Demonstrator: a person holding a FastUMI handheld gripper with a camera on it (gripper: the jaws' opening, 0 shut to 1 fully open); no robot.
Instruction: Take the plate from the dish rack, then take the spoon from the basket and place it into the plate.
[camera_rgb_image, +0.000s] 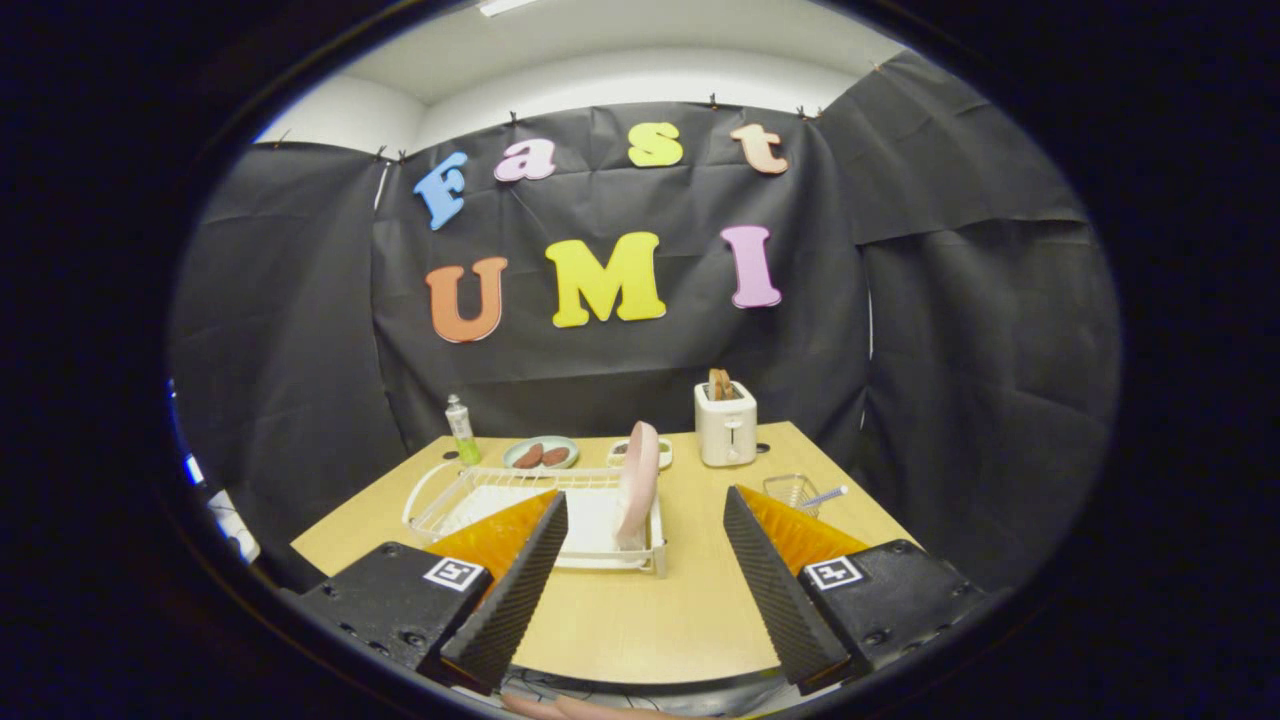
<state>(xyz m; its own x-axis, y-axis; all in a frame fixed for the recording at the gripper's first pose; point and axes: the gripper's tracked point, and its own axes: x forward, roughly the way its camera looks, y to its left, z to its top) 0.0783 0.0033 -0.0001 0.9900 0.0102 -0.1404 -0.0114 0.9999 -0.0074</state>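
The dish rack (530, 505) served as the marker on the wooden table (640, 610). Behind its far left corner stood a small bottle (461, 428) of green liquid. Behind the rack's far edge lay a pale green dish (541, 453) holding two brown pieces. The plate (638, 485) stood on edge in the right end of the rack, upright and leaning a little. Just behind the plate sat a small white dish (655, 452), partly hidden. Farther back and to the right of the rack stood a white toaster (726, 424) with toast sticking up from its slot. To the right of the rack, well apart from it, sat a clear basket (790, 490) with the spoon (826, 495) handle poking out of it. The gripper (645, 570) hung on the near side of the rack with its fingers spread wide, holding nothing, the plate just beyond the gap between them.
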